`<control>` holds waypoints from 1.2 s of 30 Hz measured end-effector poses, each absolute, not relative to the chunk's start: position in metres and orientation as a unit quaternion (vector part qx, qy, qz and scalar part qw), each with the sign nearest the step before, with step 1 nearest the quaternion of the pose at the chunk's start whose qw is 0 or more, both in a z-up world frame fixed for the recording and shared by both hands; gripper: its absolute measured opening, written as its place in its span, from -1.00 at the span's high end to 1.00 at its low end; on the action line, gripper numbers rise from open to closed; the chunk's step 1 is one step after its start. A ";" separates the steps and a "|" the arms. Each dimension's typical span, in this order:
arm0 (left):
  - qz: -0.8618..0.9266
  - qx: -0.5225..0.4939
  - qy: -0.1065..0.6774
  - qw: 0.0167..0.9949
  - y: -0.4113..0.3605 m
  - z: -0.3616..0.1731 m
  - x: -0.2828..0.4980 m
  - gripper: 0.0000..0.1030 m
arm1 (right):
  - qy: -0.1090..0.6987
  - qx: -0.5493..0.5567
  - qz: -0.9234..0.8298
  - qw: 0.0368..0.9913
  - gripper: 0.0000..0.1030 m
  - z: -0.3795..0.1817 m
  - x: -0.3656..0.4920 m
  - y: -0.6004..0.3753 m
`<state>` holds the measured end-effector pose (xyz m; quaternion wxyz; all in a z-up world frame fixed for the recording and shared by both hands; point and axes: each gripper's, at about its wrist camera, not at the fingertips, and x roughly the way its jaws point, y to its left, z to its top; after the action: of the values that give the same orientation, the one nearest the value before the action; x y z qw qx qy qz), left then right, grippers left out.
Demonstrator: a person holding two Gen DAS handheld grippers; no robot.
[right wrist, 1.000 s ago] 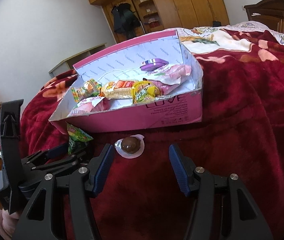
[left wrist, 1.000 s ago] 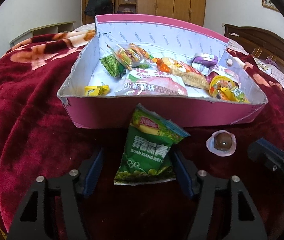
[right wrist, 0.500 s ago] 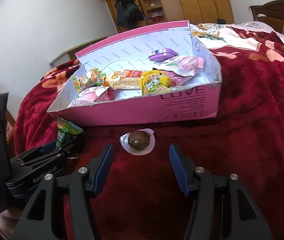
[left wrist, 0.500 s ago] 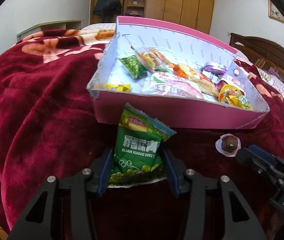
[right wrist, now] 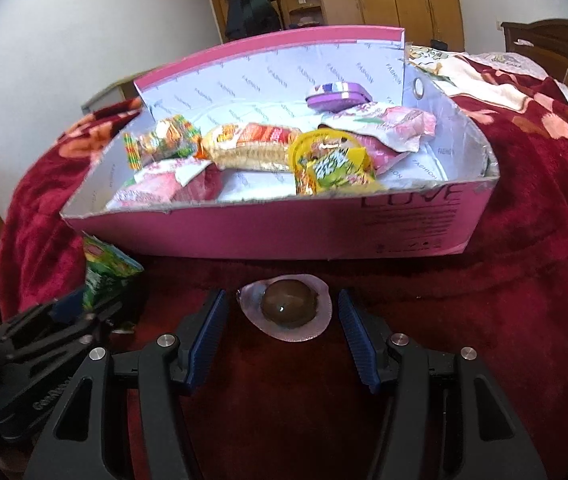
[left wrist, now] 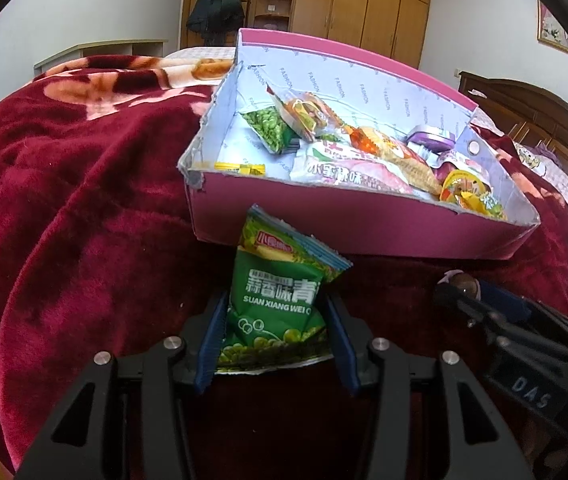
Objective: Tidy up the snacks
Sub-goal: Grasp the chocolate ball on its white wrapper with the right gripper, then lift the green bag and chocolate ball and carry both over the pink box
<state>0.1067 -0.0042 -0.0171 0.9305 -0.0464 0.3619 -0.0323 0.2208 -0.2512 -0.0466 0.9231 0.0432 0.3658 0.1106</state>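
A green pea snack packet (left wrist: 280, 304) lies on the red blanket in front of the pink box (left wrist: 364, 228). My left gripper (left wrist: 274, 340) is shut on the packet's lower half, its blue pads pressing both sides. The packet also shows in the right wrist view (right wrist: 104, 276). A brown sweet in a clear wrapper (right wrist: 288, 306) lies in front of the pink box (right wrist: 284, 232). My right gripper (right wrist: 282, 324) is open, its fingers either side of the sweet without touching it. The box holds several snack packets.
The red blanket (left wrist: 64, 220) covers the bed all around the box. A purple tin (right wrist: 338, 96) sits at the box's back right. A wooden headboard (left wrist: 544, 120) stands at the right, wardrobes (left wrist: 364, 0) behind. The right gripper shows at the left wrist view's right edge (left wrist: 504, 328).
My left gripper has moved forward and closed on the green packet. My right gripper has moved forward, so the sweet now lies between its open fingers.
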 end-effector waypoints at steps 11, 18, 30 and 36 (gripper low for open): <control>-0.033 -0.046 0.360 0.931 -0.003 -0.018 0.106 0.01 | 0.349 0.025 0.078 0.933 0.23 -0.050 0.214 -0.250; -0.030 -0.033 0.359 0.932 -0.007 -0.019 0.106 0.00 | 0.339 0.046 0.082 0.936 0.42 -0.051 0.209 -0.257; -0.035 -0.040 0.358 0.932 -0.004 -0.018 0.107 0.00 | 0.321 0.069 0.100 0.939 0.44 -0.047 0.199 -0.265; -0.039 -0.049 0.356 0.933 -0.002 -0.017 0.106 0.00 | 0.315 0.075 0.106 0.940 0.44 -0.044 0.187 -0.269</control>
<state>0.1062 -0.0021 -0.0167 0.9325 -0.0489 0.3556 -0.0394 0.1870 -0.2689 -0.0435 0.9402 0.0748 0.3149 0.1061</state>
